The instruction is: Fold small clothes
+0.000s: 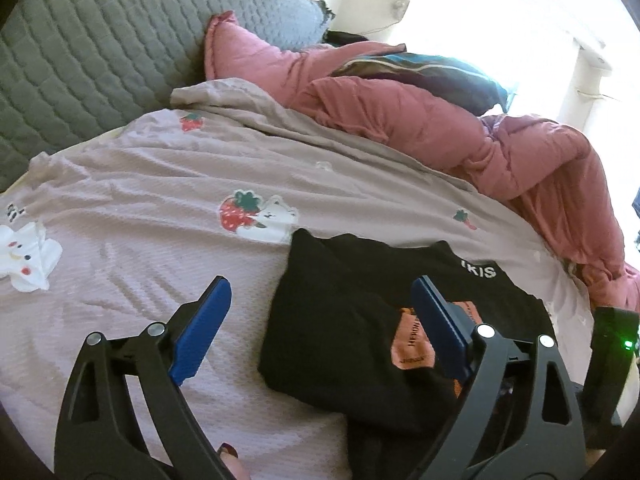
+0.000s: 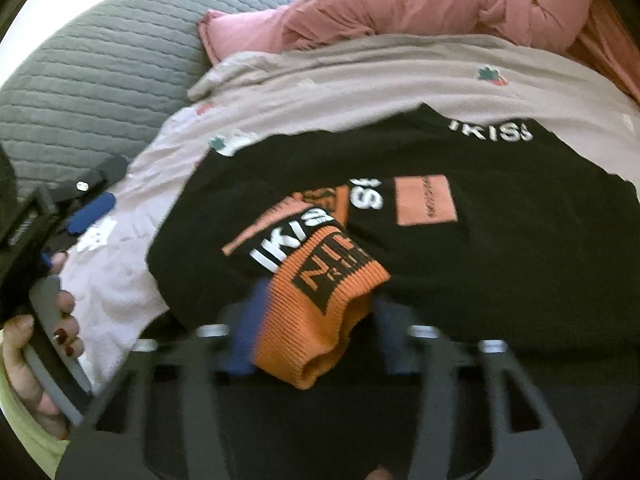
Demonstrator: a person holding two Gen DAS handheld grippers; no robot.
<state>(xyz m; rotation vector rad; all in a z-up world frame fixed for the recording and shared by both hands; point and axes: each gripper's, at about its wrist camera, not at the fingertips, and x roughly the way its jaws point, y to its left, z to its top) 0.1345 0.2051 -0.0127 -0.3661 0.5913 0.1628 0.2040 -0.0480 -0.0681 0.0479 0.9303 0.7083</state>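
A small black sweater [image 1: 352, 320] with orange patches and white lettering lies partly folded on the pale strawberry-print bedsheet [image 1: 160, 200]. My left gripper [image 1: 320, 308] is open above the sweater's left edge, one blue pad over the sheet, the other over the cloth. In the right wrist view the sweater [image 2: 480, 260] fills the middle. My right gripper [image 2: 316, 312] is blurred, and the orange ribbed cuff [image 2: 332, 300] sits between its blue pads, which look closed on it. The left gripper [image 2: 92, 208] shows at the left, held by a hand.
A crumpled pink quilt [image 1: 460, 128] lies along the far side of the bed with a dark striped cushion [image 1: 432, 68] on it. A grey quilted headboard [image 1: 80, 40] stands at the left. A white cartoon print [image 1: 24, 256] marks the sheet's left part.
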